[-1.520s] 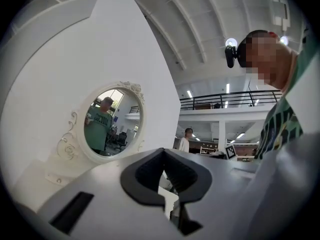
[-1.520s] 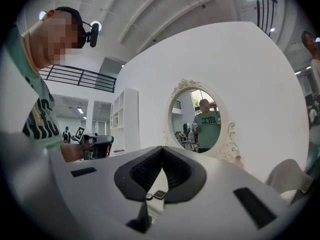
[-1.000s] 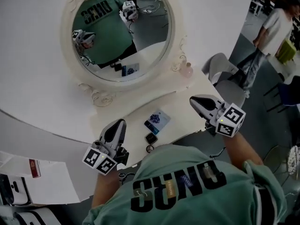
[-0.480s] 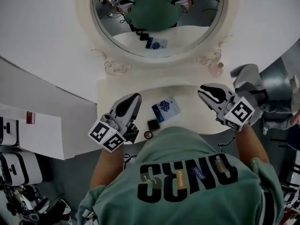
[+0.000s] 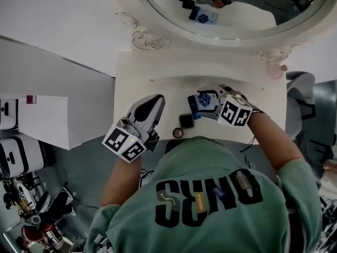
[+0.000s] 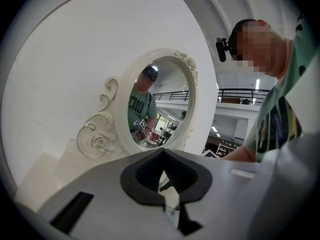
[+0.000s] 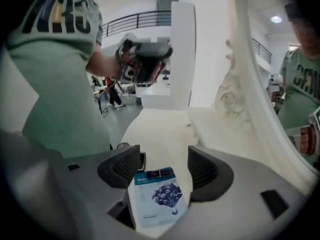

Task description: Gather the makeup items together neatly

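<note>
while the right gripper (image 7: 164, 156) has its jaws opening, neither pad pressing on anything, the sachet (image 7: 157, 196) lies flat on the table (image 5: 158, 73) between them. it looks thin, light and floppy, with a glossy skin that would likely slip, so a pinch on one short edge, or a slide along the top, seems safer than a squeeze across its face. just beside it sit a dark compact (image 5: 185, 121) and a small round item (image 5: 178, 133). the left gripper (image 6: 161, 171) hovers off to the side, jaws together and empty.
</note>
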`<state>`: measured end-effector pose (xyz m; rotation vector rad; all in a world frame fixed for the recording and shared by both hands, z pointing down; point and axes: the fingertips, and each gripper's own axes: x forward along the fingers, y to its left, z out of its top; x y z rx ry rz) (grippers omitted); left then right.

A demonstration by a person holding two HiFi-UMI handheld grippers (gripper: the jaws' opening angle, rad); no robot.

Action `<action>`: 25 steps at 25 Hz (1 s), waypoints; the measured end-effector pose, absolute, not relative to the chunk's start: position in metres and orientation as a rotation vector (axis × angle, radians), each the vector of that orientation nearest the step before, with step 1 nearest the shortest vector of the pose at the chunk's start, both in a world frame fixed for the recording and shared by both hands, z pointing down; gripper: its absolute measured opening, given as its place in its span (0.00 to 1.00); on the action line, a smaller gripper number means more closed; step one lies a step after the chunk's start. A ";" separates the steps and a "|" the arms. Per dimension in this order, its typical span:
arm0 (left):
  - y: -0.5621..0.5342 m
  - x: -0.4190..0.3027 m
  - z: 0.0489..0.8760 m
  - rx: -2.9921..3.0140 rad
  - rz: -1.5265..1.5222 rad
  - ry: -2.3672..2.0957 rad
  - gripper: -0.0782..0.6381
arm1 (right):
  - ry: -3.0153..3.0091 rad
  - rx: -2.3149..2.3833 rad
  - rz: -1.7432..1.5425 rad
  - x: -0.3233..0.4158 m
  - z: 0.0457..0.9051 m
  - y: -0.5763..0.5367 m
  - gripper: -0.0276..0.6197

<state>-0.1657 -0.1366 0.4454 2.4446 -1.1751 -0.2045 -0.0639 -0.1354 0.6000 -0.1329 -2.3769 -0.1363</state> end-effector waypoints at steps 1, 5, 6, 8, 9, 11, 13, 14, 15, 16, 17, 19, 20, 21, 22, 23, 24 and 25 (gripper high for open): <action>-0.136 -0.173 0.453 2.431 -0.196 -1.177 0.12 | -2.319 -0.172 -0.151 -0.070 0.622 -0.133 0.49; -0.127 -0.195 0.480 2.369 -0.158 -1.188 0.12 | -2.182 -0.233 -0.097 -0.083 0.688 -0.128 0.54; -0.125 -0.200 0.486 2.351 -0.155 -1.191 0.12 | -2.160 -0.240 -0.084 -0.084 0.699 -0.127 0.55; -0.122 -0.208 0.497 2.322 -0.154 -1.194 0.12 | -2.114 -0.263 -0.081 -0.083 0.720 -0.124 0.56; -0.121 -0.211 0.502 2.312 -0.152 -1.194 0.12 | -2.091 -0.277 -0.086 -0.082 0.729 -0.123 0.56; -0.120 -0.216 0.509 2.299 -0.148 -1.191 0.12 | -2.061 -0.296 -0.090 -0.081 0.742 -0.123 0.56; -0.118 -0.220 0.514 2.288 -0.145 -1.186 0.12 | -2.048 -0.302 -0.084 -0.080 0.748 -0.124 0.57; -0.117 -0.221 0.516 2.283 -0.146 -1.185 0.12 | -2.040 -0.308 -0.084 -0.079 0.750 -0.125 0.57; -0.117 -0.222 0.517 2.280 -0.147 -1.183 0.12 | -2.033 -0.318 -0.083 -0.079 0.751 -0.125 0.57; -0.116 -0.223 0.517 2.277 -0.148 -1.181 0.12 | -2.029 -0.328 -0.079 -0.079 0.752 -0.125 0.57; -0.116 -0.223 0.517 2.275 -0.147 -1.179 0.12 | -2.027 -0.336 -0.075 -0.079 0.752 -0.124 0.57; -0.115 -0.223 0.516 2.274 -0.144 -1.175 0.12 | -2.030 -0.344 -0.071 -0.080 0.751 -0.125 0.57; -0.115 -0.223 0.516 2.274 -0.143 -1.174 0.12 | -2.033 -0.346 -0.070 -0.080 0.751 -0.125 0.57; -0.115 -0.222 0.515 2.274 -0.142 -1.173 0.12 | -2.036 -0.346 -0.071 -0.080 0.751 -0.125 0.56; -0.114 -0.221 0.515 2.274 -0.142 -1.172 0.12 | -2.040 -0.346 -0.072 -0.080 0.751 -0.125 0.56; -0.114 -0.221 0.515 2.274 -0.142 -1.172 0.12 | -2.045 -0.346 -0.073 -0.079 0.751 -0.126 0.56; -0.114 -0.220 0.514 2.274 -0.142 -1.172 0.12 | -2.049 -0.344 -0.074 -0.079 0.751 -0.126 0.56; -0.114 -0.220 0.514 2.274 -0.143 -1.173 0.12 | -2.055 -0.340 -0.074 -0.078 0.750 -0.127 0.56</action>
